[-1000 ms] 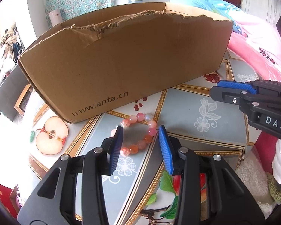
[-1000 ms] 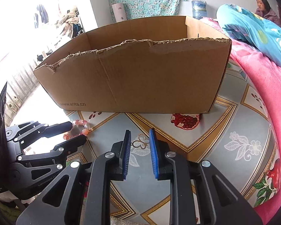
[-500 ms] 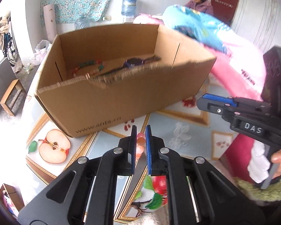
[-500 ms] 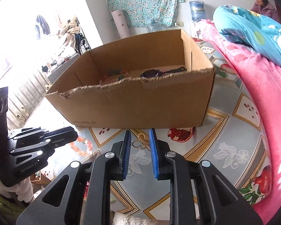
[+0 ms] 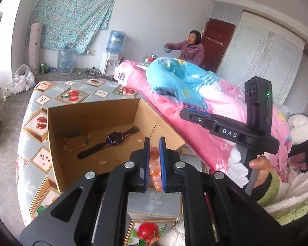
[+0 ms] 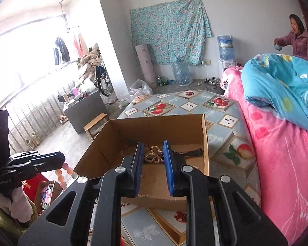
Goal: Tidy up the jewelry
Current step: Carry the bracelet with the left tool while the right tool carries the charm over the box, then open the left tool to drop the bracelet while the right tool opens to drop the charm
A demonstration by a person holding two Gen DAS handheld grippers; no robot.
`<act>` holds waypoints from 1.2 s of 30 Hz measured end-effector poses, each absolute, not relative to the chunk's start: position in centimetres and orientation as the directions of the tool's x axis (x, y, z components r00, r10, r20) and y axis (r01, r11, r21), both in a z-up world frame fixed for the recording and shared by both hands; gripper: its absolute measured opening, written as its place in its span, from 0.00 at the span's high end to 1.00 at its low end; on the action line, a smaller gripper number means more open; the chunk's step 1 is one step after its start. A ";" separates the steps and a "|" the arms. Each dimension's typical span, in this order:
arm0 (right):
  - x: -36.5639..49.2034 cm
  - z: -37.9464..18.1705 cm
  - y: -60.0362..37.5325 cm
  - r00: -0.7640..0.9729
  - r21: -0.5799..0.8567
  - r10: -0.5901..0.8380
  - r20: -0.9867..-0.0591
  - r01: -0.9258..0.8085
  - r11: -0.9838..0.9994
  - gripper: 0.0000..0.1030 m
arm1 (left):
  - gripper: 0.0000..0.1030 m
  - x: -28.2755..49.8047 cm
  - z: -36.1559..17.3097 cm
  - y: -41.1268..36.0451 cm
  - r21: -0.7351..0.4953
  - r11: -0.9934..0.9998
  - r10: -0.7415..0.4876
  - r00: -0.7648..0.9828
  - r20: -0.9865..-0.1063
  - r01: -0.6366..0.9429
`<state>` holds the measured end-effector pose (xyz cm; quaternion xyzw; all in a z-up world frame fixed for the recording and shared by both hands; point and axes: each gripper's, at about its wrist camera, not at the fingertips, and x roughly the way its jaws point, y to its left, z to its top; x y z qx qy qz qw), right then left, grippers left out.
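My left gripper (image 5: 154,143) is shut on a pink and orange bead bracelet (image 5: 155,171) and holds it above the near rim of the open cardboard box (image 5: 57,123). The bracelet also hangs from it in the right wrist view (image 6: 63,172). My right gripper (image 6: 153,147) is shut on a gold butterfly-shaped brooch (image 6: 154,155) over the box (image 6: 204,135). Inside the box lie a dark wristwatch (image 5: 113,139) and a thin beaded bracelet (image 5: 76,141).
The box stands on a fruit-patterned quilt (image 5: 71,96) on a bed. A pink blanket (image 5: 215,106) and a blue quilt (image 5: 180,82) lie to the right. A person (image 5: 192,49) stands at the far end of the room.
Both grippers have risen from the quilt to above the box. The left gripper closed on the bead bracelet and lifted it. The right gripper lifted the gold brooch.
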<state>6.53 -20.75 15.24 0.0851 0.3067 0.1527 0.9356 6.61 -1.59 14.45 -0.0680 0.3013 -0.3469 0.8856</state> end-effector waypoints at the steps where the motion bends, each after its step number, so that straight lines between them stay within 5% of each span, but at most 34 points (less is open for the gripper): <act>1: 7.6 15.4 -20.8 0.754 0.255 0.346 -0.558 -0.242 0.936 0.81 | 0.92 7.5 14.7 -2.1 -0.335 0.746 -0.661 0.575 -0.482 0.576; 17: 15.8 12.0 -22.1 0.602 0.275 0.369 -0.709 -0.246 0.929 0.81 | 0.87 19.5 3.8 -12.4 -0.388 0.787 -0.557 0.282 -0.781 0.479; 19: 16.3 11.3 -22.2 0.577 0.285 0.373 -0.727 -0.241 0.928 0.81 | 0.61 19.8 2.8 -12.5 -0.433 0.776 -0.577 0.237 -0.782 0.459; 20: 16.6 11.0 -22.3 0.562 0.294 0.380 -0.735 -0.241 0.925 0.81 | 0.57 19.7 2.6 -12.2 -0.448 0.775 -0.585 0.235 -0.776 0.446; 28: 19.1 10.0 -19.9 0.424 0.299 0.411 -0.807 -0.307 0.904 0.81 | 0.51 17.0 7.1 -5.3 -0.437 0.799 -0.595 0.433 -0.677 0.414; 36: 22.3 5.5 -13.5 0.165 0.198 0.282 -0.945 -0.396 0.896 0.81 | 0.36 12.8 11.4 4.0 -0.297 0.919 -0.391 0.706 -0.590 0.261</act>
